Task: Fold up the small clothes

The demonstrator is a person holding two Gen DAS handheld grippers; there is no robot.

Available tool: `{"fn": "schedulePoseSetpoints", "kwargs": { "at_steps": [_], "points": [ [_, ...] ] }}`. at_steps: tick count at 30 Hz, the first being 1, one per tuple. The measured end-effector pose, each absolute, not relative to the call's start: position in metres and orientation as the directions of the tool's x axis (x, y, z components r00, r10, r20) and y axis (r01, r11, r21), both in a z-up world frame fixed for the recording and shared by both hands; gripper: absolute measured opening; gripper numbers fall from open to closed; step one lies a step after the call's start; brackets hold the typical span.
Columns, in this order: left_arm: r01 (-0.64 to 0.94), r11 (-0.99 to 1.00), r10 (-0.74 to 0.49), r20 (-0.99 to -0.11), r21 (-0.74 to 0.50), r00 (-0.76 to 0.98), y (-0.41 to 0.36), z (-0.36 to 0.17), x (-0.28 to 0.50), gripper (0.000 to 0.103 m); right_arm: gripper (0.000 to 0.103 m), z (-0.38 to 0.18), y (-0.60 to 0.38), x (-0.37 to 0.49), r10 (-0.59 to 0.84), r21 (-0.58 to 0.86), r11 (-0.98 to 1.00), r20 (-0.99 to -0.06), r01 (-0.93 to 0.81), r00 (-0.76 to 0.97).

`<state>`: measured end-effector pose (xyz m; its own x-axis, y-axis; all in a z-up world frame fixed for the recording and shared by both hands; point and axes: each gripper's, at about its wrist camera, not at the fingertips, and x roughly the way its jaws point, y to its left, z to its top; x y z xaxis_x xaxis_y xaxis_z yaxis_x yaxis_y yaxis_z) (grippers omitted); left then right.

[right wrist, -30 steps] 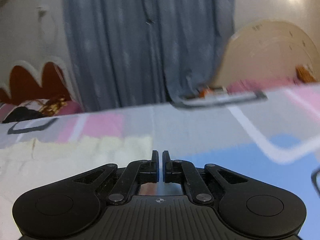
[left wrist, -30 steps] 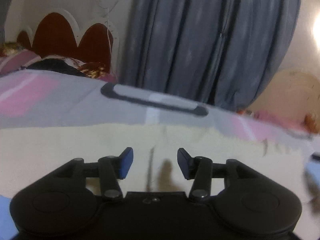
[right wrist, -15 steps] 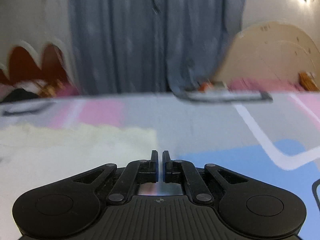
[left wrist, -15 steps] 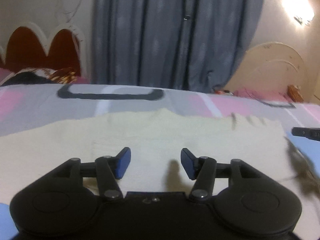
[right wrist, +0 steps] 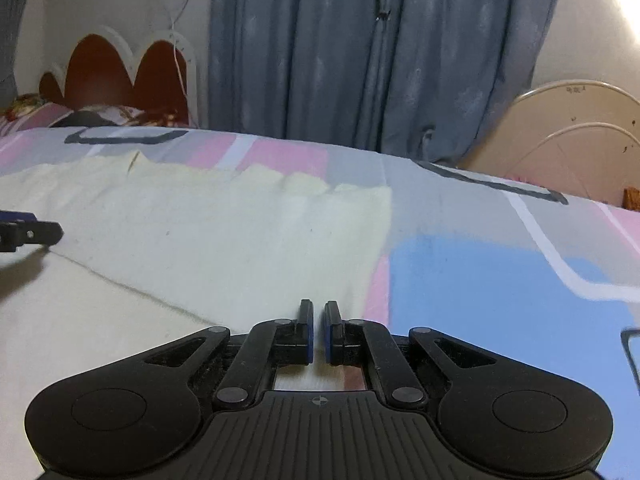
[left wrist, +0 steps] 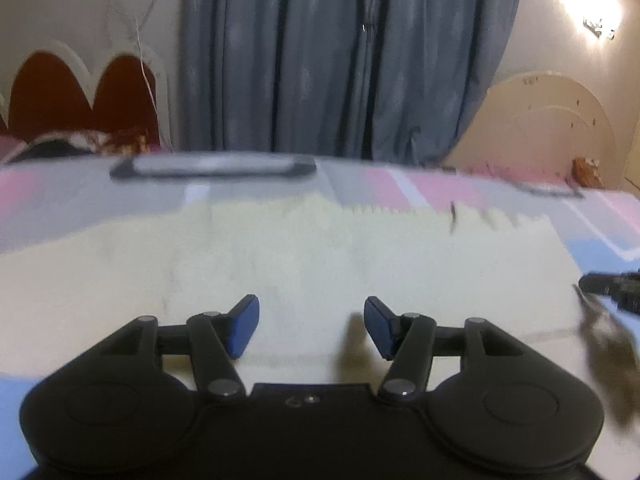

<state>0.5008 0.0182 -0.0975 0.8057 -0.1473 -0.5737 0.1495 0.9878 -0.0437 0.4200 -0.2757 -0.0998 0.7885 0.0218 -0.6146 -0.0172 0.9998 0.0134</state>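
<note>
A cream knitted garment (left wrist: 320,264) lies flat on the bed, its ribbed far edge toward the curtain. My left gripper (left wrist: 311,326) hovers low over its near part, open, with nothing between the blue pads. In the right wrist view the same garment (right wrist: 180,240) fills the left half, a fold line running across it. My right gripper (right wrist: 319,332) is shut and empty, just above the garment's right edge. Each gripper shows in the other's view: the right gripper (left wrist: 612,286) at the far right, a left fingertip (right wrist: 28,234) at the far left.
The garment rests on a bedsheet (right wrist: 480,280) patterned in pink, grey and blue. Behind the bed hang grey-blue curtains (left wrist: 340,60). A red scalloped headboard (left wrist: 80,92) with pillows stands at the back left, a cream rounded board (left wrist: 552,128) at the back right.
The left gripper's jaws have spread wider and its view has levelled over the garment. The right gripper has slid left onto the garment's right edge, and the left fingertip has come into its view.
</note>
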Motion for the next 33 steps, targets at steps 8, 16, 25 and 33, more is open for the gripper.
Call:
{"fn": "schedulePoseSetpoints", "kwargs": {
  "at_steps": [8, 16, 25, 33],
  "points": [
    [0.111, 0.993, -0.112, -0.629, -0.041, 0.77, 0.028, -0.113, 0.542, 0.058, 0.002, -0.113, -0.31, 0.502, -0.051, 0.032, 0.995, -0.653, 0.094, 0.756],
    [0.135, 0.987, -0.163, -0.609, -0.091, 0.776, 0.012, -0.111, 0.49, 0.06, 0.003, -0.083, -0.285, 0.415, 0.04, 0.064, 0.998, -0.58, -0.004, 0.814],
    [0.062, 0.994, -0.103, -0.624, -0.087, 0.775, 0.022, -0.112, 0.491, 0.061, 0.003, -0.093, -0.256, 0.408, -0.014, -0.02, 1.0, -0.591, 0.003, 0.806],
    [-0.045, 0.988, -0.056, -0.602, -0.15, 0.796, 0.083, -0.097, 0.451, 0.06, 0.003, -0.1, -0.256, 0.414, 0.005, 0.028, 0.999, -0.627, 0.017, 0.779]
  ]
}}
